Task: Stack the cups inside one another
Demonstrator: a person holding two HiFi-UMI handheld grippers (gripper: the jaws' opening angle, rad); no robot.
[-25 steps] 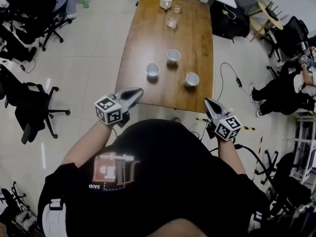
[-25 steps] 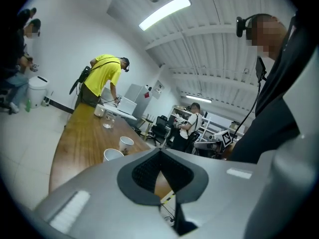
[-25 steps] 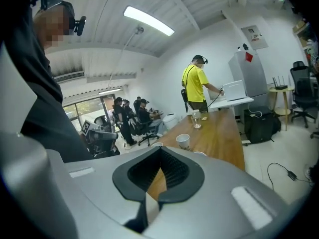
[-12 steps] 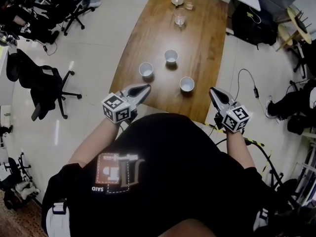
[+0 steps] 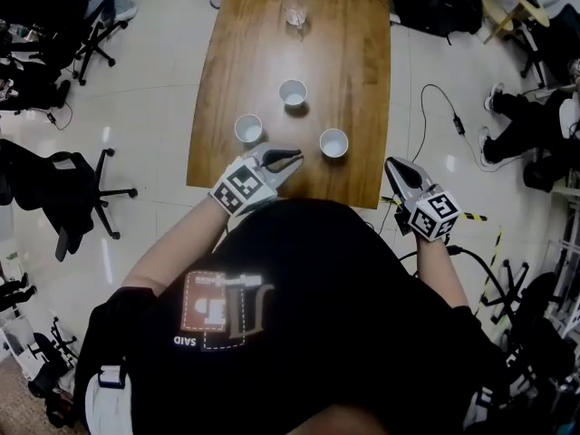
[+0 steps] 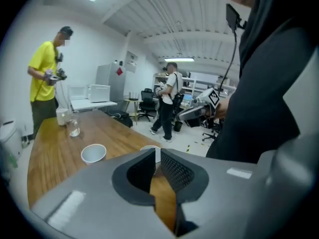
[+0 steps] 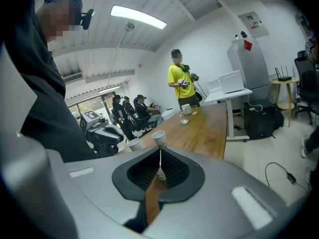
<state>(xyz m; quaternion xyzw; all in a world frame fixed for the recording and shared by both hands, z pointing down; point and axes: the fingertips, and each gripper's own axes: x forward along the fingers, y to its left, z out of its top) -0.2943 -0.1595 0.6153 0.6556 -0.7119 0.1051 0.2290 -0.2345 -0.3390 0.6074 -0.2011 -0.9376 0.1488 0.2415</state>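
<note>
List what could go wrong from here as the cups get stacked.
1. The left claw is shut and lies between the left cup and the right cup. Pushed on like that, it would likely knock one over rather than grip it.
2. The right claw, also shut, hangs beyond the near corner of the table and might clip the edge coming in.

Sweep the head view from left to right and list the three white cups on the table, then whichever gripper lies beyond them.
left cup → middle cup, farther back → right cup → right gripper, off the table's right corner
</note>
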